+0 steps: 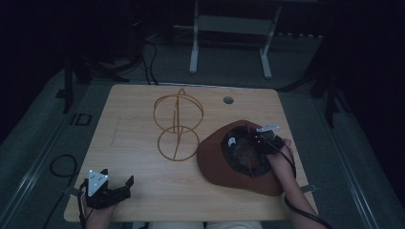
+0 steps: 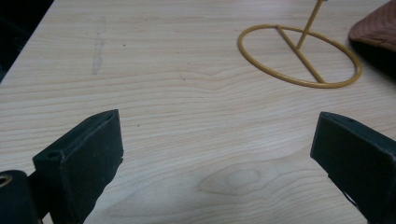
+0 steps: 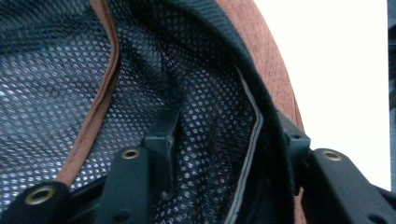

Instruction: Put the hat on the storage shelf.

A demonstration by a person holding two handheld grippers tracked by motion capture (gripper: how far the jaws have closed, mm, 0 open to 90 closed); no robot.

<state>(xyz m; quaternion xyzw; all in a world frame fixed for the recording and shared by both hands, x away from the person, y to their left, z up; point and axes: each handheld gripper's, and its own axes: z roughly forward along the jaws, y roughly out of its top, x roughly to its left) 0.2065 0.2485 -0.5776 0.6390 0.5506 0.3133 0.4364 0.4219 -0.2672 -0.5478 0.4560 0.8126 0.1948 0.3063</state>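
Right gripper (image 1: 261,138) fingers straddle the hat (image 1: 215,162) rim, grip uncertain; left gripper (image 1: 116,187) fingers wide open, empty, over the counter (image 1: 133,143).

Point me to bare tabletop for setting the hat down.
Free: the left half of the table, between its left edge and the wire stand, down to the left hand-held gripper. Crowded: the right side, where the brown hat lies against the stand's base with the right hand-held gripper in it.
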